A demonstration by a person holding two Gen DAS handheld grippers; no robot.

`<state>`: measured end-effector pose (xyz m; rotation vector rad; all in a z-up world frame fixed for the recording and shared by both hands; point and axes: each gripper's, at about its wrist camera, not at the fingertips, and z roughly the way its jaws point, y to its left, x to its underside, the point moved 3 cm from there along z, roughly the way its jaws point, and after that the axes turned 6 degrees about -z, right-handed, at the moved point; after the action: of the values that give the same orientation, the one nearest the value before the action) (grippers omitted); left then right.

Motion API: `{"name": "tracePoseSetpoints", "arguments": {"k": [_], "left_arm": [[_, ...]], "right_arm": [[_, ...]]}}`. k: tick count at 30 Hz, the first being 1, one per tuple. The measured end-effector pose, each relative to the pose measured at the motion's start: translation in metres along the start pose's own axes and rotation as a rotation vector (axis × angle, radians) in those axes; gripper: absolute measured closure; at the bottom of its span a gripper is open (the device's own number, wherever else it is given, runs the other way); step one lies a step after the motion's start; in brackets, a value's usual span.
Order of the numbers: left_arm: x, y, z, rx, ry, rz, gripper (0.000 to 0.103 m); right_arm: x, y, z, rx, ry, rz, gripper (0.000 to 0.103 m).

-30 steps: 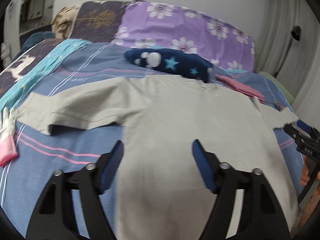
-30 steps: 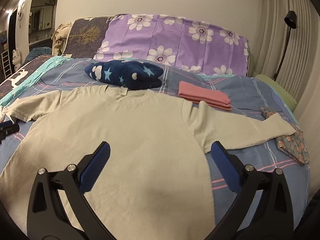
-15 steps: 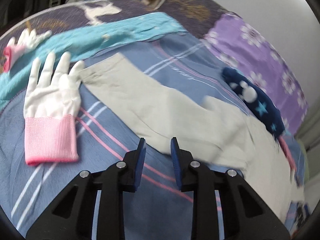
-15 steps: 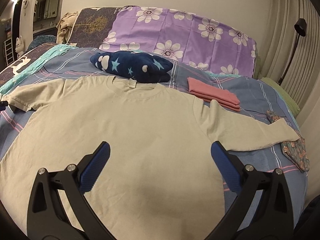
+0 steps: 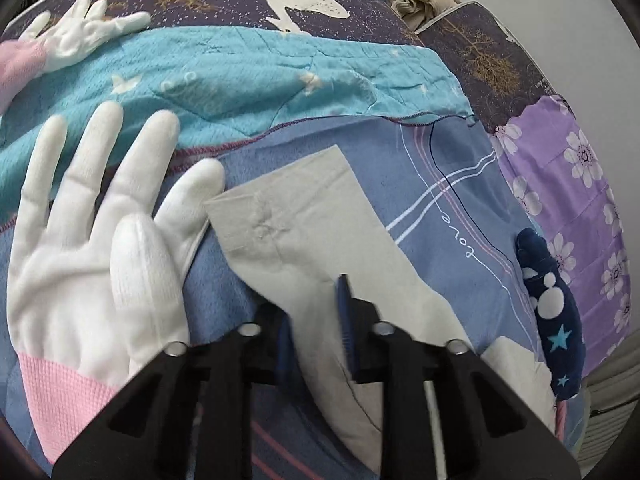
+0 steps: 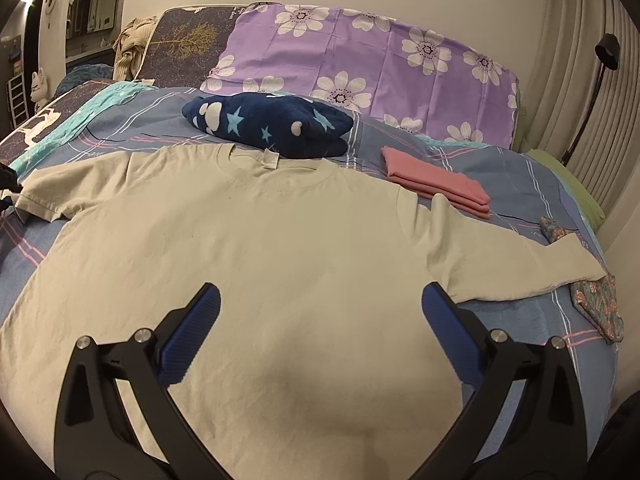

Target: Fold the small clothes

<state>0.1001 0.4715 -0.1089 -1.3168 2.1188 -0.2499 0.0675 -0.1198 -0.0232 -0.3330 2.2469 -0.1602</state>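
A beige T-shirt lies spread flat, front up, on a blue striped bedcover. Its left sleeve fills the middle of the left wrist view. My left gripper is shut on the lower edge of that sleeve, with a fold of cloth between the blue pads. The sleeve's hem lies just past the fingertips. My right gripper is wide open and empty, above the shirt's lower middle. Its blue pads hang over the cloth.
A white glove with a pink cuff lies just left of the sleeve, a second glove farther back. A navy star-print bundle sits behind the collar. Folded pink cloth and a floral piece lie to the right, purple flowered pillows behind.
My left gripper has swung left from the shirt's body to the left sleeve, narrowed and closed on the sleeve's edge. The right gripper has stayed open over the shirt.
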Motion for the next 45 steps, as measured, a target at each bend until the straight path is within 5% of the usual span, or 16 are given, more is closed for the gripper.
{"name": "tracePoseSetpoints", "arguments": {"k": [4,9,14,17,18,19,20,21,22,26,30,33,35,37,41,45], "left_arm": [[0.0,-0.038,-0.027,0.067,-0.065,0.092,0.102],[0.033,-0.152,-0.095,0.257,-0.127,0.341,0.102],[0.127,-0.271,-0.164,0.483,-0.147,0.653,0.101],[0.205,-0.321,-0.178,0.588,-0.092,0.808,0.101],[0.229,-0.331,-0.177,0.612,-0.068,0.85,0.098],[0.261,-0.341,-0.173,0.633,-0.035,0.911,0.081],[0.285,-0.346,-0.167,0.627,-0.015,0.957,0.066],[0.307,-0.347,-0.159,0.606,-0.006,0.998,0.04],[0.327,-0.346,-0.15,0.581,-0.003,1.037,0.036],[0.372,-0.318,-0.123,0.468,0.042,1.183,0.035],[0.353,-0.272,-0.122,0.369,-0.099,1.204,0.023],[0.33,-0.236,-0.126,0.285,-0.205,1.173,0.018],[0.31,-0.216,-0.127,0.261,-0.202,1.131,0.016],[0.29,-0.199,-0.128,0.234,-0.194,1.094,0.015],[0.265,-0.174,-0.118,0.174,-0.179,1.072,0.014],[0.247,-0.16,-0.1,0.161,-0.123,1.037,0.014]], "right_arm": [[0.0,-0.001,0.002,0.005,-0.005,-0.015,0.002],[0.001,-0.011,0.006,-0.001,0.002,0.024,0.002],[0.008,-0.026,0.003,0.007,-0.01,0.06,0.002],[0.017,-0.04,0.004,0.022,0.005,0.092,0.002],[0.02,-0.045,0.005,0.025,0.012,0.106,0.002],[0.025,-0.051,0.005,0.027,0.02,0.124,0.002],[0.028,-0.056,0.006,0.028,0.026,0.138,0.002],[0.032,-0.063,0.007,0.028,0.037,0.16,0.002],[0.036,-0.07,0.007,0.026,0.045,0.178,0.002],[0.046,-0.093,0.008,0.011,0.06,0.235,0.002],[0.044,-0.101,0.018,-0.058,0.088,0.266,0.003],[0.029,-0.093,0.03,-0.163,0.098,0.259,0.024],[0.017,-0.084,0.043,-0.253,0.109,0.239,0.05],[0.004,-0.068,0.064,-0.376,0.148,0.234,0.063],[-0.01,-0.046,0.103,-0.51,0.239,0.301,0.063],[-0.014,-0.03,0.133,-0.512,0.315,0.35,0.063]]}}
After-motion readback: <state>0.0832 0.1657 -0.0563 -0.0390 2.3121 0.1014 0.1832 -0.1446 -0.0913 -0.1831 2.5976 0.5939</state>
